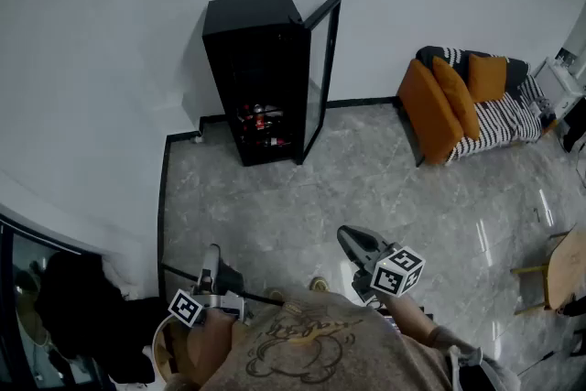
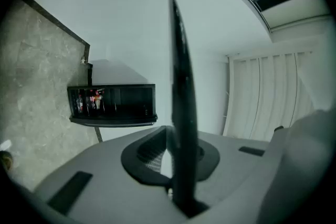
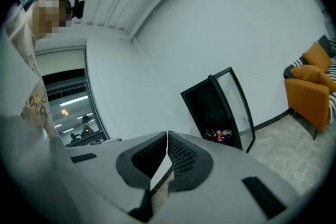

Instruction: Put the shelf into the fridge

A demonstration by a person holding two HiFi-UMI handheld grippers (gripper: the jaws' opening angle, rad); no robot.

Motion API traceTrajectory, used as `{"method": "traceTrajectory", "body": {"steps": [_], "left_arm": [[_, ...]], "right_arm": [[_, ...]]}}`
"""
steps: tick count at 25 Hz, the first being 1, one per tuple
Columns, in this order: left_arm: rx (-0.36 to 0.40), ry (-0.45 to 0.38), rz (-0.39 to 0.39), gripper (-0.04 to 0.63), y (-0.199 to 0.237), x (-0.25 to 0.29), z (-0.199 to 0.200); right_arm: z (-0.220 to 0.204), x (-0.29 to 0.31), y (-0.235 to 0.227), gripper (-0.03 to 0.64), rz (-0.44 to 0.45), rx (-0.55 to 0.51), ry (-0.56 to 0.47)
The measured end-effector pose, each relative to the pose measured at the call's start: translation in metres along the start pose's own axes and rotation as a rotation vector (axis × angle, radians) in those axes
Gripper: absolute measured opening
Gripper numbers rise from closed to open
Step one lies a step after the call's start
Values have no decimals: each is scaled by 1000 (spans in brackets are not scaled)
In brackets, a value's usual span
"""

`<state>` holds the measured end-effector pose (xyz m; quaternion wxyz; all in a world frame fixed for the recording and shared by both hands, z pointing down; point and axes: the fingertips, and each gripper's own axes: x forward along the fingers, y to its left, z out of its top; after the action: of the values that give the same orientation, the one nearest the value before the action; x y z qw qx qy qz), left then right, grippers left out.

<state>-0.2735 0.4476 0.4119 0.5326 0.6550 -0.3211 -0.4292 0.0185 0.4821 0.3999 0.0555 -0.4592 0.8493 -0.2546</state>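
The black fridge stands against the white wall with its glass door swung open; bottles sit on a low level inside. It also shows in the left gripper view as the fridge and in the right gripper view as the fridge. My left gripper is down by my body, far from the fridge. Seen close, the left gripper is shut on a thin dark panel seen edge-on, the shelf. My right gripper, in its own view the right gripper, is shut with nothing in it.
An orange and striped sofa stands at the right wall. A wooden piece of furniture sits at the right edge. A dark glass partition lies at the lower left. Grey marble floor stretches between me and the fridge.
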Motion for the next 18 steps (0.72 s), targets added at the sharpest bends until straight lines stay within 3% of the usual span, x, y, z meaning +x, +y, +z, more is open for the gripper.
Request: {"method": "traceTrajectory", "body": {"steps": [18], "left_arm": [[-23, 20, -11, 18, -2, -4, 30]], "right_arm": [[19, 15, 23, 25, -7, -12, -51]]}}
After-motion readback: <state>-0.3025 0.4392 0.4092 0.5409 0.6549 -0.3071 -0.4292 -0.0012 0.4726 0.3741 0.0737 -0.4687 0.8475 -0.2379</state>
